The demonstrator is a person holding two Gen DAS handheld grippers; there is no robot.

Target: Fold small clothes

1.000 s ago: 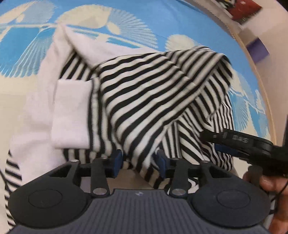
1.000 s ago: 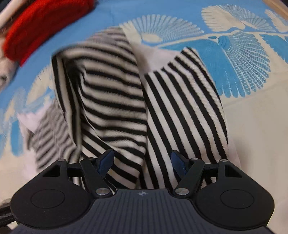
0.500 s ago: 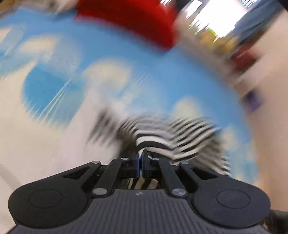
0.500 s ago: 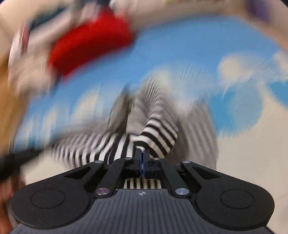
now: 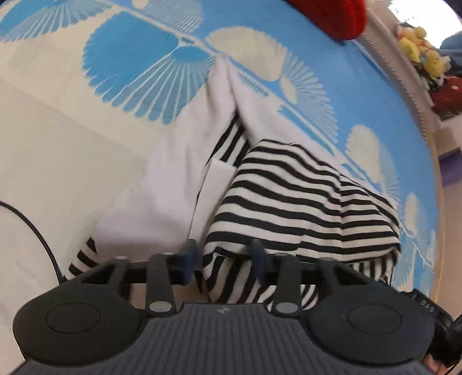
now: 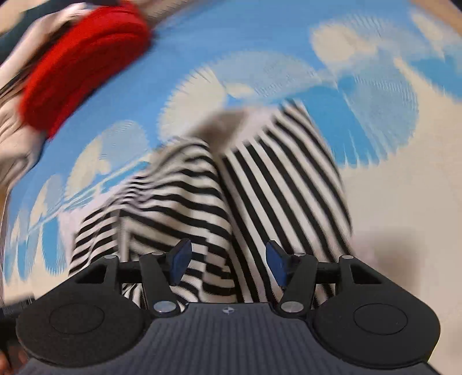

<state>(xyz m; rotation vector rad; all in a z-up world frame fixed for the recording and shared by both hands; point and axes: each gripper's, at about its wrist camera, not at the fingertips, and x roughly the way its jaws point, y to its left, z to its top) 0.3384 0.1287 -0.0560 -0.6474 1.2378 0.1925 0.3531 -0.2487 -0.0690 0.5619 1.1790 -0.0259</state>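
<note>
Lying rumpled on the blue-and-cream patterned bedspread (image 5: pixel 173 54), the striped garment (image 5: pixel 294 199) is sitting just ahead of both tongs. The left tongs (image 5: pixel 223 261) and right tongs (image 6: pixel 226 259) are opening, cloth between the pads but not pinched.

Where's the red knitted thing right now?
The red knitted item lies at the far edge of the blue-and-cream patterned cover: top right in the left wrist view, top left in the right, beyond the striped garment.
</note>
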